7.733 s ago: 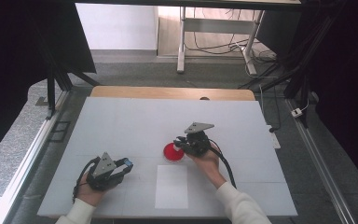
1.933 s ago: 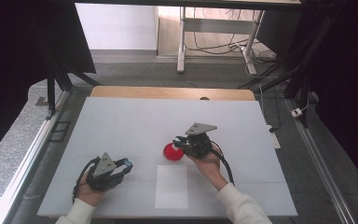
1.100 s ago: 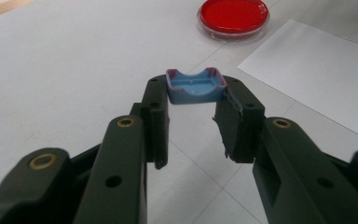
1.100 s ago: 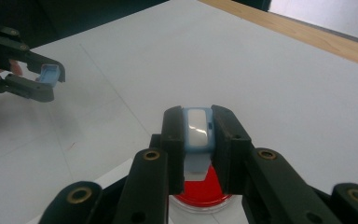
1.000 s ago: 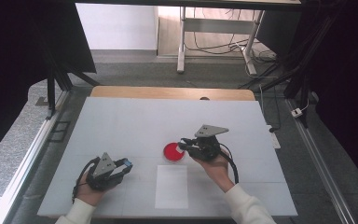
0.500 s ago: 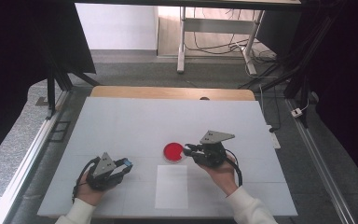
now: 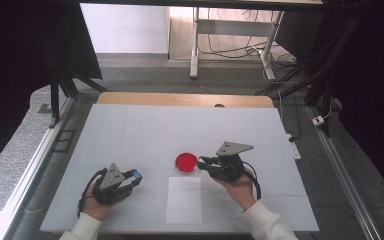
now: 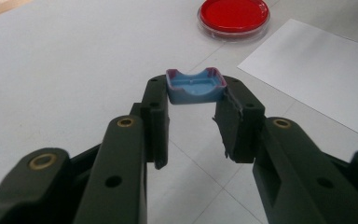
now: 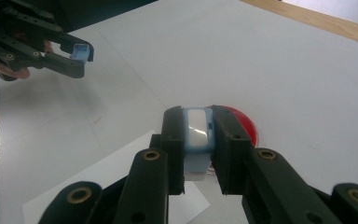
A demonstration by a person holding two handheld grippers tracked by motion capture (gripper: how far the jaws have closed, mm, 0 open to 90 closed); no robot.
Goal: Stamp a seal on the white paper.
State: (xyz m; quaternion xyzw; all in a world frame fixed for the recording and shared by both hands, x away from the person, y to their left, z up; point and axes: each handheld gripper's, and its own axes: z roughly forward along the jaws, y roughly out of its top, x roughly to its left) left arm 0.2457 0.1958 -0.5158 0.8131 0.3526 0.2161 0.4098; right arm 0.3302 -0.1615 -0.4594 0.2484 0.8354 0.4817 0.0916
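A red round dish point(image 7: 186, 162) with a clear rim lies flat at the middle of the white table. My right gripper point(image 7: 202, 162) lies just right of the dish, jaws pointing at it, and is shut on a small pale blue and white block point(image 9: 196, 135). The dish point(image 9: 247, 125) peeks out behind its jaw tips point(image 9: 197, 120). My left gripper point(image 7: 136, 176) rests at the front left and is shut on a small blue tray-shaped piece point(image 8: 196, 86) with a purple rim. From there the dish point(image 8: 233, 11) sits farther off, ahead and to the right.
A white paper sheet point(image 7: 184, 199) lies flat between the two hands, just in front of the dish. A wooden strip point(image 7: 180, 99) runs along the table's far edge. Metal frame rails point(image 7: 25, 170) flank both sides.
My right gripper has pulled back from above the dish's right side, moving right and toward the person, still with the pale block. The left gripper and the dish have stayed put.
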